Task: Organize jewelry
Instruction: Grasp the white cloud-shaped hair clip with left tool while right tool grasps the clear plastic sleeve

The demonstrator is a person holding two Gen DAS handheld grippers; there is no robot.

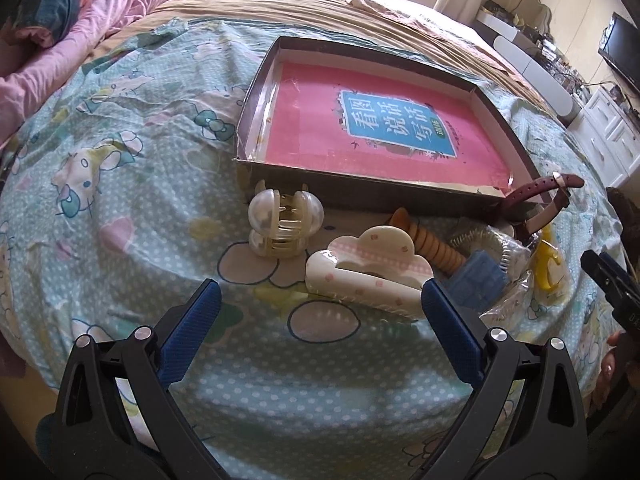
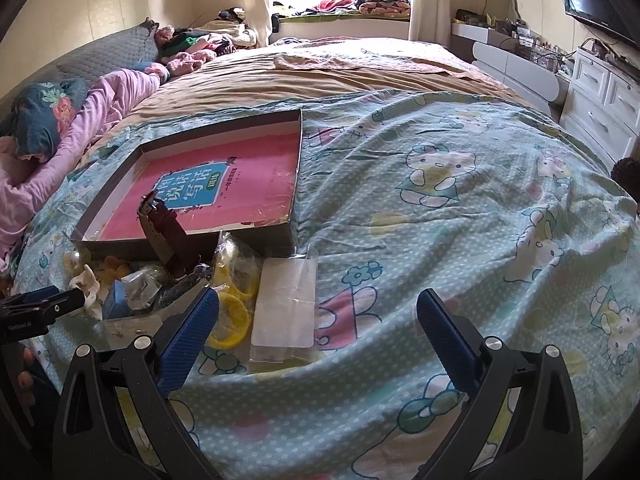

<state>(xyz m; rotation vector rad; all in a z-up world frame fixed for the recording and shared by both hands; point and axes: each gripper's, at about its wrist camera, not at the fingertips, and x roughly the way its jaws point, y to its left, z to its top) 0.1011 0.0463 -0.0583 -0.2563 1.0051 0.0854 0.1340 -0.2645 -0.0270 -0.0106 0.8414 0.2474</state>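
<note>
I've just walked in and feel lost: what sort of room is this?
Most likely a home bedroom: a wide bed with a cartoon-cat sheet, pillows at its head, and a white dresser beside it.

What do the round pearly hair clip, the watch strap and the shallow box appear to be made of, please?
Hair clip: likely plastic, with a glossy pearl-like finish that shows highlights. Watch strap: looks like maroon leather or imitation leather, matte, with a paler underside. Box: cardboard, judging by its thin folded walls and worn corners.
</note>
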